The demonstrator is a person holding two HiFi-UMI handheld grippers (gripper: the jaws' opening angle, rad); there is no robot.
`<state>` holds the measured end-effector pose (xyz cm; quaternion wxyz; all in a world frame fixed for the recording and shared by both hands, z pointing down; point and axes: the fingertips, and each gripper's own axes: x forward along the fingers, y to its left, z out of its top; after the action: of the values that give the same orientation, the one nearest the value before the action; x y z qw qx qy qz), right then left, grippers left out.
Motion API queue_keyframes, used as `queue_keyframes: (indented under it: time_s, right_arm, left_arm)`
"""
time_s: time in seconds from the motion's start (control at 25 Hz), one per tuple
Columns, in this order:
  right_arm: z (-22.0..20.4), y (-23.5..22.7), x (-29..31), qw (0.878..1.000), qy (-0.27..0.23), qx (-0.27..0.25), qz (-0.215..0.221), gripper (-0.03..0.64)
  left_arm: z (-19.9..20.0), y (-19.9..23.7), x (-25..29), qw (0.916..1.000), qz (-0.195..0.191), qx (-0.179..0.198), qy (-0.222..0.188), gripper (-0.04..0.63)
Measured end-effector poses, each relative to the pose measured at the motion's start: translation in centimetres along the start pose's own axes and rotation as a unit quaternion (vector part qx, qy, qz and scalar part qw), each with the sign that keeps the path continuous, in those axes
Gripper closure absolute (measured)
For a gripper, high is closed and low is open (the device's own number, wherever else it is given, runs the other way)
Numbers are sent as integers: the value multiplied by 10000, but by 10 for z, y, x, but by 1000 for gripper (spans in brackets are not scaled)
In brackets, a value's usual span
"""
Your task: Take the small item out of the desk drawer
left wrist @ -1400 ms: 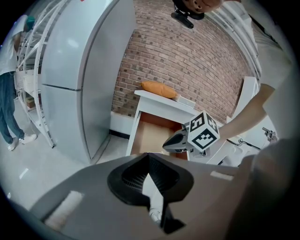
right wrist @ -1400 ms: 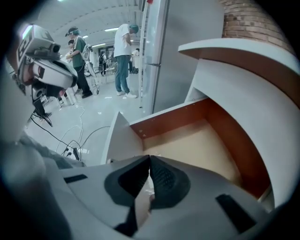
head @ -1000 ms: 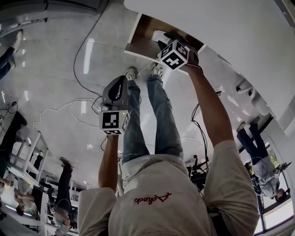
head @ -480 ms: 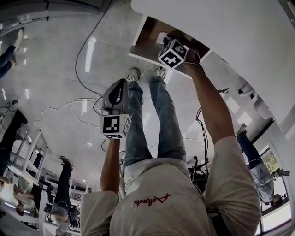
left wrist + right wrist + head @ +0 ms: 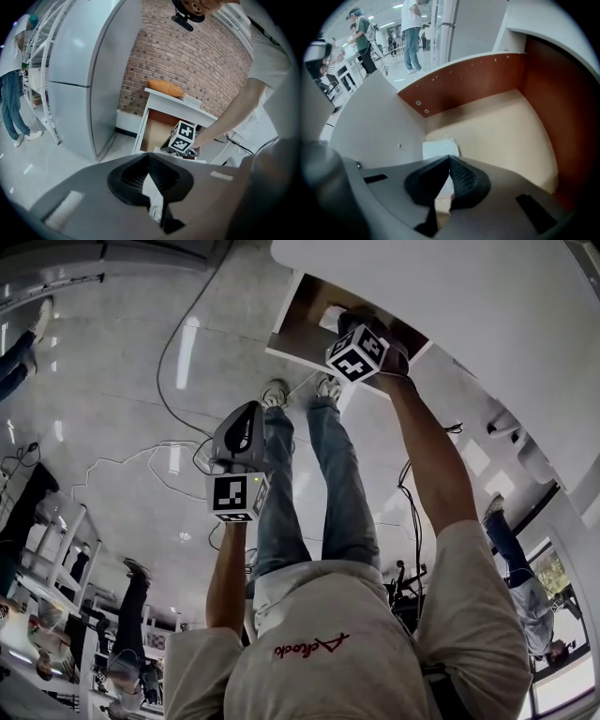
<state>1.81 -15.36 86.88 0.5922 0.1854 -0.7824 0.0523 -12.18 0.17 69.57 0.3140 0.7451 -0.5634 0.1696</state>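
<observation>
**Q:** Small item (image 5: pixel 439 149), flat white packet: location?

**A:** On the floor of the open drawer (image 5: pixel 501 126), by its side wall. Right gripper (image 5: pixel 449 158) is clenched at its near edge, apparently pinching it. Left gripper (image 5: pixel 148 157) is clenched, empty, well apart.

**Q:** Step?

**A:** Grasp. Next, I'd judge: lift clear, pinch firm.

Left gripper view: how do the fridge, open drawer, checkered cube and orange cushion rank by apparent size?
Largest to smallest:
1. fridge
2. open drawer
3. checkered cube and orange cushion: they look about alike, so I won't rank them.
</observation>
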Motion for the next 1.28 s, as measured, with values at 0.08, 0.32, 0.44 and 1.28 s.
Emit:
queue_keyframes:
  time_s: [0.08, 0.32, 0.44, 1.28]
  right_arm:
    - [3, 0, -9, 9999, -79, 13, -82, 604]
    - [9, -1, -50, 9979, -447, 234, -412, 604]
    - [12, -2, -77, 9956, -658, 314, -591, 604]
    - [41, 10, -249, 9591, -1910, 1634, -1304, 604]
  left_arm:
    - [3, -1, -2, 10000, -15, 26, -22, 589]
    - [17, -9, -7, 9998, -116, 118, -102, 589]
    - [29, -13, -9, 9996, -172, 173, -149, 589]
    - [117, -42, -47, 9964, -384, 546, -531, 589]
